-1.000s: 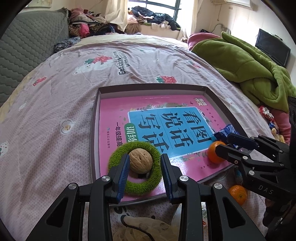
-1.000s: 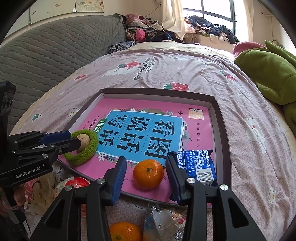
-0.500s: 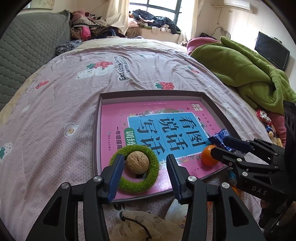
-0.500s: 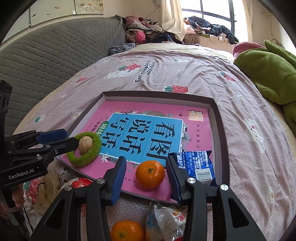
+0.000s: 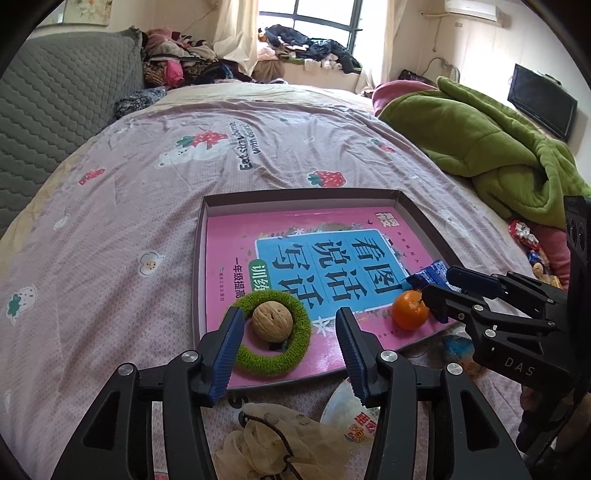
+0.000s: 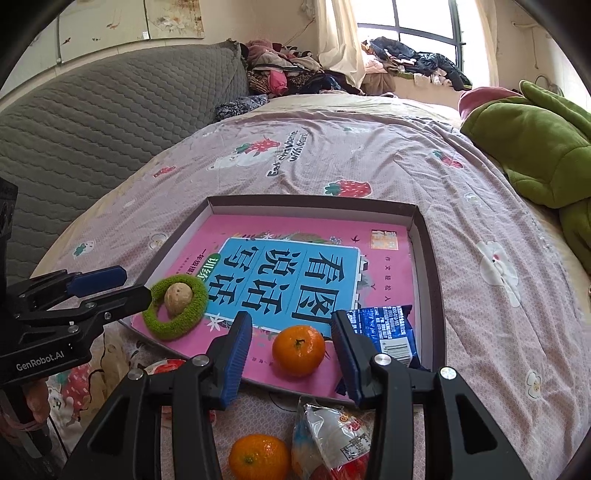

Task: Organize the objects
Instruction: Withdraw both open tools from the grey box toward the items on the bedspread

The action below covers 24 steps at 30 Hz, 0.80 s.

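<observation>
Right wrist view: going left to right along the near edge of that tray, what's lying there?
Green fuzzy ring with a walnut in its hole → orange → blue snack packet.

I'm working in a home bedroom: a bed [image 5: 155, 192] with a strawberry-print sheet, a padded headboard [image 6: 92, 140], a green blanket [image 5: 480, 147], clothes [image 5: 303, 40] heaped at the window [image 6: 424, 22], a wall TV [image 5: 541, 99].

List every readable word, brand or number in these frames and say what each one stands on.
"看图说话写话": pink book in the tray.
"训练", "一年级提高": same cover.
"Eat strawberries with bears": bedsheet, last words creased and uncertain.
"DAS": right gripper.
"GenRobot.AI": left gripper.
Blue packet print: too small.
</observation>
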Each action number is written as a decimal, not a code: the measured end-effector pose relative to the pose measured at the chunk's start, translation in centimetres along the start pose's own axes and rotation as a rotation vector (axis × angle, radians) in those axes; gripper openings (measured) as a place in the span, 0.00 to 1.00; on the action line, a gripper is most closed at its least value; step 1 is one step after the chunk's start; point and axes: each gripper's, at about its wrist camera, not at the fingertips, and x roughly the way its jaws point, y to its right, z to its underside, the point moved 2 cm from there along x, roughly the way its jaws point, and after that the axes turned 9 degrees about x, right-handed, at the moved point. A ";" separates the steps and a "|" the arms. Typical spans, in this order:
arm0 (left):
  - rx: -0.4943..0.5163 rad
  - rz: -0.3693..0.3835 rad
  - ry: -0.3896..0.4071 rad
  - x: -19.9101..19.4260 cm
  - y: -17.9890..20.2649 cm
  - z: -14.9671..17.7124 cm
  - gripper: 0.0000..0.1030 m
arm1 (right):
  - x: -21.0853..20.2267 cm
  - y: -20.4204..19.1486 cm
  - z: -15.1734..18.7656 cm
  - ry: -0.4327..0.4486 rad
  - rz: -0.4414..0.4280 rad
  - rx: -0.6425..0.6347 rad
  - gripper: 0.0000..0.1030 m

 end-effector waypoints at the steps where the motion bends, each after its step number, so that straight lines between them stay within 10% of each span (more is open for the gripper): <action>1: 0.000 0.001 0.004 -0.2 0.1 -0.1 0.52 | -0.2 0.0 0.0 0.002 -0.001 0.000 0.43; 24: -0.038 -0.011 0.096 -5.6 -0.6 -0.5 0.52 | -5.9 0.1 -1.4 0.129 -0.033 0.019 0.48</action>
